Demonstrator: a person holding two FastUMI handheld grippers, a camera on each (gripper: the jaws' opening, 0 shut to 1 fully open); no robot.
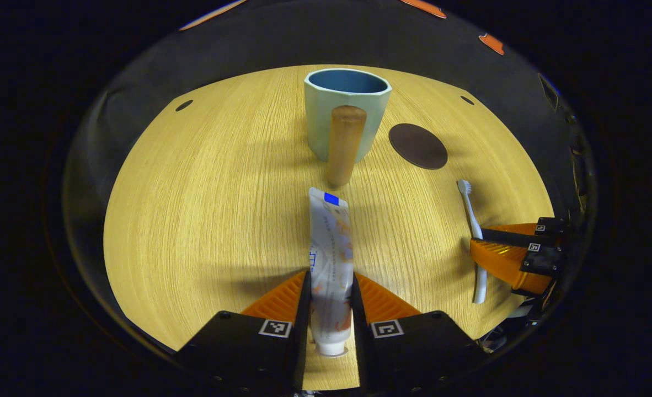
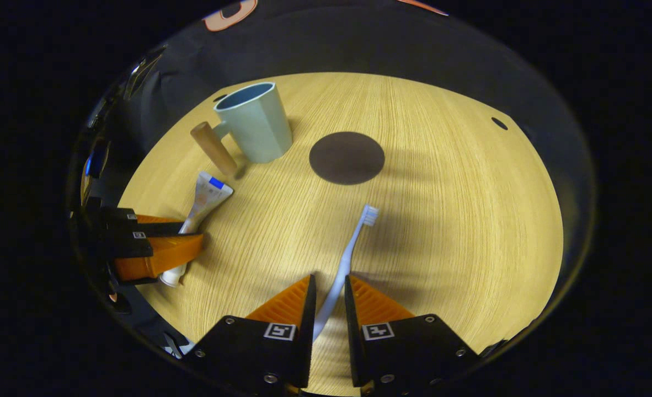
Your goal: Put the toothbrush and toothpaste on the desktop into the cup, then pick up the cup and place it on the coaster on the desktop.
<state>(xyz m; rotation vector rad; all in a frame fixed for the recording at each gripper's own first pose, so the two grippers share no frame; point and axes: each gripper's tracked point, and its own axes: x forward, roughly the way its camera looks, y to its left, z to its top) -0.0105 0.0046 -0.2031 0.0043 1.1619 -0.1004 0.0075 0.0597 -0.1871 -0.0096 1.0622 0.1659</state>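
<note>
The toothpaste tube (image 1: pixel 331 259) lies on the wooden desktop (image 1: pixel 204 220), cap toward me, and my left gripper (image 1: pixel 330 286) is shut on its lower half. Straight ahead stands the pale green cup (image 1: pixel 348 110) with its wooden handle (image 1: pixel 345 146) facing me. The white toothbrush (image 2: pixel 348 256) lies flat, bristles pointing toward the dark round coaster (image 2: pixel 347 157). My right gripper (image 2: pixel 330 292) straddles the brush handle with its jaws narrowly open, wood showing on either side of the handle. The right gripper (image 1: pixel 477 242) shows at the right of the left gripper view; the left gripper (image 2: pixel 193 237) shows at the left of the right gripper view.
The coaster (image 1: pixel 418 146) lies just right of the cup (image 2: pixel 257 121). Small dark holes (image 1: pixel 183 105) mark the desktop near its far corners. The booth's black cloth wall rises behind the table's far edge.
</note>
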